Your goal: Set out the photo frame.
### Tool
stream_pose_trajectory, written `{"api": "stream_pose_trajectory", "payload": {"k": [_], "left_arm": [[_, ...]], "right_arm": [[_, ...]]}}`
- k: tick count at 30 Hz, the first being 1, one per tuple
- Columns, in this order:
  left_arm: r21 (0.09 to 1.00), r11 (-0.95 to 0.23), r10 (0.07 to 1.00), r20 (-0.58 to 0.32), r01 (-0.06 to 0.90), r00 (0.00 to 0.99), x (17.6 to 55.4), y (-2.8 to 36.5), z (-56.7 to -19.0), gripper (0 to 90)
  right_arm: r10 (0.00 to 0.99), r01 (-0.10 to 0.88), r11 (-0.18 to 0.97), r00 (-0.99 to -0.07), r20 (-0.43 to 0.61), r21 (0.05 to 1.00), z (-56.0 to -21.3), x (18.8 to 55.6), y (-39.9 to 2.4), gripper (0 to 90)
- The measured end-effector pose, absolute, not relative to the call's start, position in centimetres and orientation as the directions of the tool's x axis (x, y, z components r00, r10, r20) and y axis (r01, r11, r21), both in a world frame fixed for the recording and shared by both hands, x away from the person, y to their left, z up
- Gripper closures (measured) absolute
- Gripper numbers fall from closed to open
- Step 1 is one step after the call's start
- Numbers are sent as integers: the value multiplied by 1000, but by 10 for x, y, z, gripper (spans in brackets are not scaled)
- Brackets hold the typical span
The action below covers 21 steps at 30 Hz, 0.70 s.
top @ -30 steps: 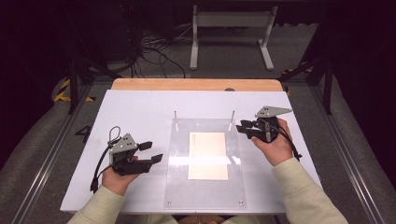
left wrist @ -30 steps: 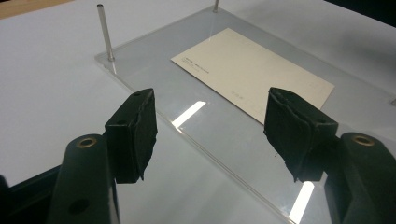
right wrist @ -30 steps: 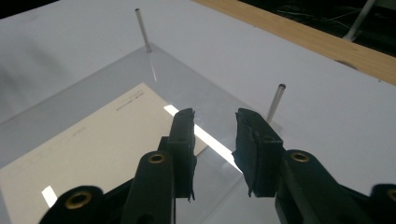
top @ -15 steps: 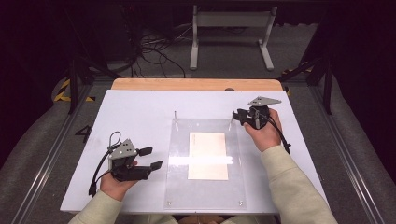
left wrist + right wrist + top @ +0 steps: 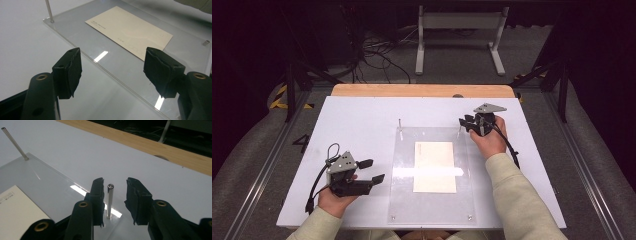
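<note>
We found the right gripper [image 5: 115, 195] at the far right corner of the clear plate [image 5: 404, 200], its jaws narrowly apart around the upright pin [image 5: 109, 200] and not yet closed on it. The left gripper [image 5: 112, 72] hovered wide and empty at the plate's left edge, the card [image 5: 434, 166] lying flat mid-plate. We judged a grasp of the pin in hand, calling next for closing squarely

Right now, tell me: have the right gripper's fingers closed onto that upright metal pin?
No. In the right gripper view the pin stands between the right gripper fingers, but a clear gap remains, widest on its right.
</note>
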<state>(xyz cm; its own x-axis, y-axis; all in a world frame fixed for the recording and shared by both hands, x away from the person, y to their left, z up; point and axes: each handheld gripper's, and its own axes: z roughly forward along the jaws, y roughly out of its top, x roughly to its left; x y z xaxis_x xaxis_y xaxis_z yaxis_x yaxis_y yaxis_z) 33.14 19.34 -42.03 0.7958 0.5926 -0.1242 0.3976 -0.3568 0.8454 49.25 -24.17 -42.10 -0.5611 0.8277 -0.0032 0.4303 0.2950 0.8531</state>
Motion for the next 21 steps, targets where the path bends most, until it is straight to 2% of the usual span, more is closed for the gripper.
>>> {"api": "stream_pose_trajectory", "payload": {"k": [6, 14, 21], "left_arm": [[846, -358, 590, -122, 395, 798, 333, 193, -422, 311], [842, -361, 587, -129, 402, 799, 333, 190, -425, 309], [841, -363, 583, -130, 401, 802, 333, 189, -426, 306]], "right_arm": [[824, 438, 317, -567, -15, 841, -423, 494, -238, 847], [826, 413, 317, -563, -34, 854, -426, 492, -236, 853], [833, 410, 272, -553, 1, 871, -432, 494, -238, 856]]}}
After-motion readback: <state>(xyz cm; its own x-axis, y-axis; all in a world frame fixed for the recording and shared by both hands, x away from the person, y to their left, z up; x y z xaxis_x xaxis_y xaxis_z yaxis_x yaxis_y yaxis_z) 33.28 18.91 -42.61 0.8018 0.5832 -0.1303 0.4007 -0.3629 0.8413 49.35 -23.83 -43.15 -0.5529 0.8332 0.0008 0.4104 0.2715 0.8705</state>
